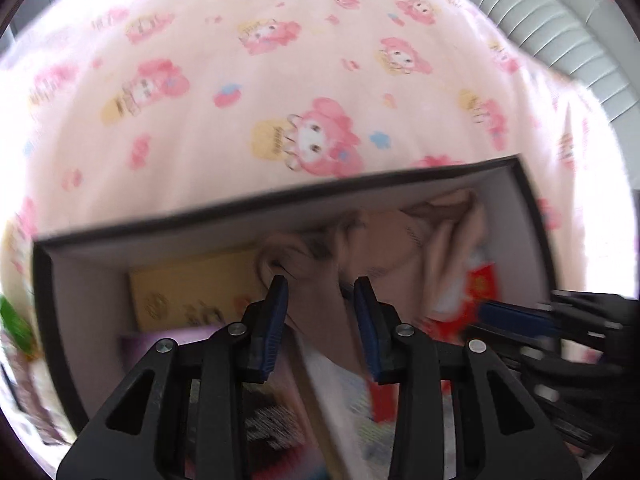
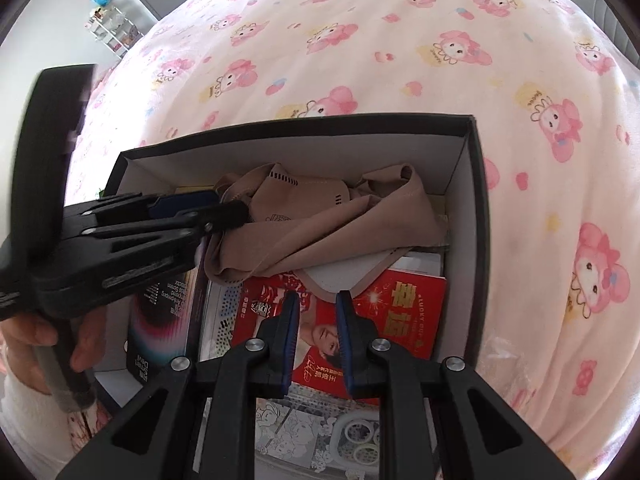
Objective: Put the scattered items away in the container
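Over the black cardboard box (image 2: 478, 208) on the bed, the left gripper (image 2: 224, 204) reaches in from the left edge, jaws apart, tips touching the crumpled tan cloth (image 2: 328, 220). That cloth lies across the far half, long axis left to right. Nearer, the right gripper (image 2: 318, 344), jaws open and empty, hovers above a red glossy packet (image 2: 400, 312). Pink cartoon-print bedsheet (image 2: 360, 40) surrounds the box.

A dark box (image 2: 482, 240) sits on the pink cartoon-print bedspread (image 2: 360, 60).
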Action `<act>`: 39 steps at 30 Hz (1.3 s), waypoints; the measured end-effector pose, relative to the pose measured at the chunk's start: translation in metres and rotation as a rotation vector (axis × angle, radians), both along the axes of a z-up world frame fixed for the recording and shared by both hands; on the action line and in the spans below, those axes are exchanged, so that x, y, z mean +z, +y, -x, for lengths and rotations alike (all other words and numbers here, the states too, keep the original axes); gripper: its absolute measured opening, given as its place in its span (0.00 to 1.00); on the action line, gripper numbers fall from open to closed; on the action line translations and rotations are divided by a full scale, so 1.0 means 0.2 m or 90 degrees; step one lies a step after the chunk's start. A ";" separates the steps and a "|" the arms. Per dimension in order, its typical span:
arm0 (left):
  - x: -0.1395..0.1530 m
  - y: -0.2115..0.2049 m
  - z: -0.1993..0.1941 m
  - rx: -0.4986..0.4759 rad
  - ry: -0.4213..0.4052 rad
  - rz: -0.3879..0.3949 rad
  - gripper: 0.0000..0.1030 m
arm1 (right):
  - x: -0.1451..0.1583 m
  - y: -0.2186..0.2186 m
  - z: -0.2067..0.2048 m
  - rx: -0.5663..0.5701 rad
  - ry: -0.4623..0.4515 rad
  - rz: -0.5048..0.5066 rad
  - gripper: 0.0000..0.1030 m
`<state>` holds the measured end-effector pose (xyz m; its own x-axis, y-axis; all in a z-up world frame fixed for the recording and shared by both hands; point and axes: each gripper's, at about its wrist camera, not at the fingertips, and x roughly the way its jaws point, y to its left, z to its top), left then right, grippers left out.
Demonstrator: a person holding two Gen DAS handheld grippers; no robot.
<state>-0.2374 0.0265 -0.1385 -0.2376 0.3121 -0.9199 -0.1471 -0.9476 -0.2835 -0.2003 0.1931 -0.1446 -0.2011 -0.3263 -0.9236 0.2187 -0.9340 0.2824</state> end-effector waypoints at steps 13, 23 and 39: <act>-0.01 -0.03 -0.03 0.014 -0.032 -0.036 0.38 | -0.05 -0.04 0.20 -0.014 0.006 0.009 0.15; -0.03 0.12 -0.06 -0.054 -0.022 0.047 0.39 | 0.08 0.05 0.04 -0.010 0.031 -0.001 0.15; 0.22 -0.01 -0.14 0.022 0.068 0.015 0.43 | 0.13 -0.06 0.05 -0.009 0.103 -0.025 0.28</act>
